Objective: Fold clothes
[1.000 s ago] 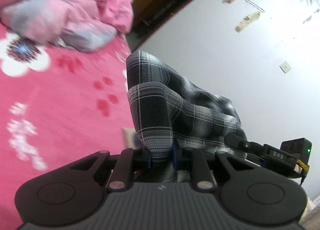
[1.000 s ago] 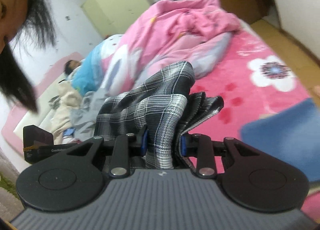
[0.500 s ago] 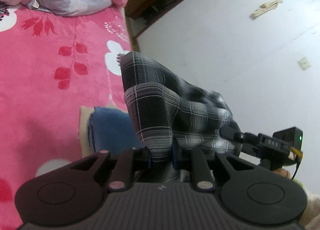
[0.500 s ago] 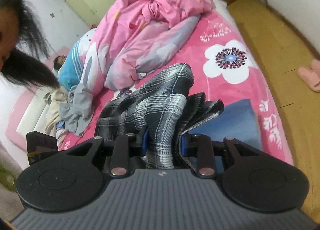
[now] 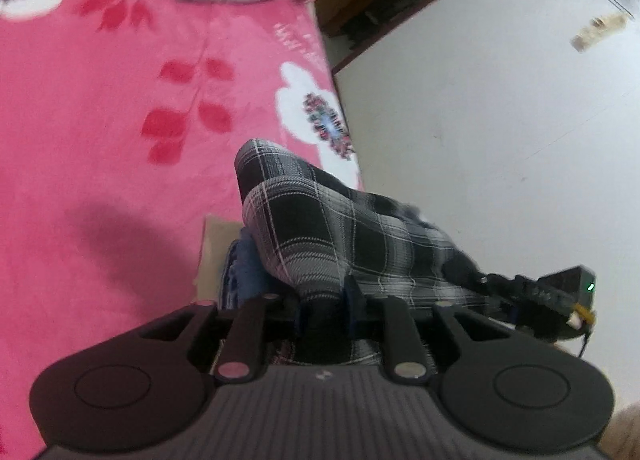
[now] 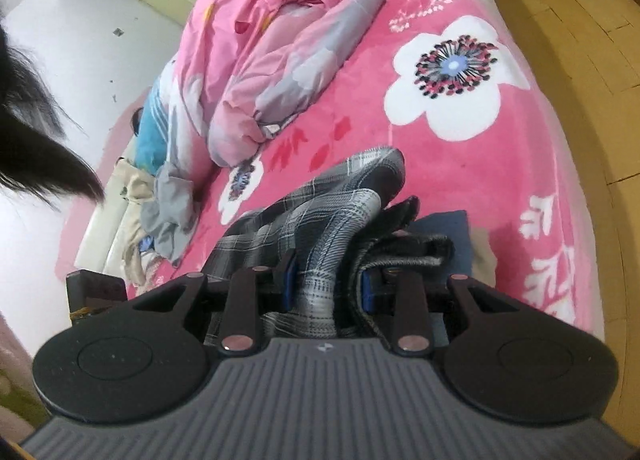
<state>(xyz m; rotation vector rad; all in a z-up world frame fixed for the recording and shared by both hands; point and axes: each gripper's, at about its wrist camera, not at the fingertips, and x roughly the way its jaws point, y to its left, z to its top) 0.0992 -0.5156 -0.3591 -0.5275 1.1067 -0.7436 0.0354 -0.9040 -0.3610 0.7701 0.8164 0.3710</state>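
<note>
Pink, flower-printed bedding [image 6: 472, 163] covers the bed and fills the background of both wrist views, with a white wall [image 5: 500, 119] beside it in the left view and a yellow wooden floor [image 6: 580, 39] beside it in the right view.

From the left wrist, the left gripper [image 5: 323, 302] has a bunched fold of the black-and-white plaid garment [image 5: 320, 236] between its fingers; its jaws are opening, yet the blue pads still sit against the cloth on both sides. The plaid rises in a hump just ahead of the fingers and drapes off to the right, toward the other gripper's black body with its green light. Under the plaid, at its left edge, a folded blue garment [image 5: 244, 272] shows, lying on a tan piece [image 5: 212, 244] that rests on the bedding.

From the right wrist, the right gripper [image 6: 326, 284] pinches another thick bunch of the plaid garment [image 6: 320, 227], the cloth filling the gap between its pads. The plaid spreads to the left and forward, and the blue garment [image 6: 448, 227] lies beneath it to the right. Farther off, a crumpled pink quilt [image 6: 280, 31] lies heaped across the bed, with a small pile of grey and cream clothes [image 6: 160, 211] near the left edge. Dark hair [image 6: 32, 139] of the person hangs in at the far left.
</note>
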